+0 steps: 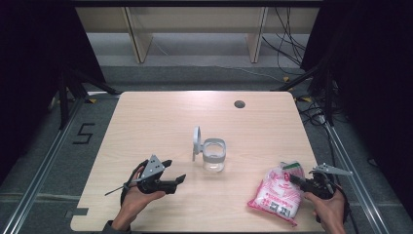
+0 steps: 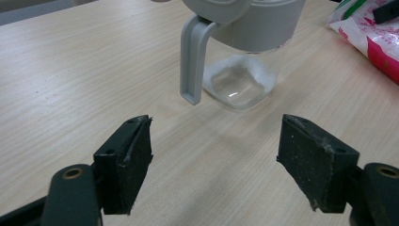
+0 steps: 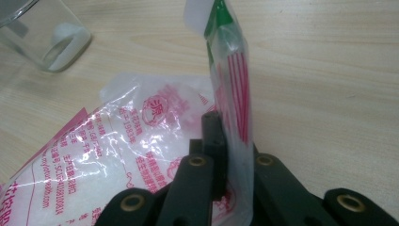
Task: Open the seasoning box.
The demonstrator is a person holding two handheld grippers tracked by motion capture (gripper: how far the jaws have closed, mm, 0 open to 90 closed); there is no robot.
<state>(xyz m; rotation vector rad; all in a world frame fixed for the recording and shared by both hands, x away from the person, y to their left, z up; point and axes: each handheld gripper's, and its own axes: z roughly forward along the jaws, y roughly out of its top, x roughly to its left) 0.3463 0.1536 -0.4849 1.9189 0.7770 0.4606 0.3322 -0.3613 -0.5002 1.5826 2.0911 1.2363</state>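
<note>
A clear plastic jar (image 1: 214,158) with a grey collar and an opened grey lid (image 1: 196,142) stands at the table's middle; a little white powder lies in its bottom (image 2: 237,80). A pink-and-white bag of white powder (image 1: 278,192) lies at the front right. My right gripper (image 1: 298,181) is shut on the bag's upper corner, and the film stands pinched upright between the jaws (image 3: 235,127). My left gripper (image 1: 176,176) rests open at the front left, short of the jar, nothing between its pads (image 2: 129,160).
The wooden table (image 1: 160,114) has a dark round grommet hole (image 1: 239,104) at the back right. Beyond its far edge are floor cables (image 1: 292,48) and wooden furniture legs. Metal rails run along both sides.
</note>
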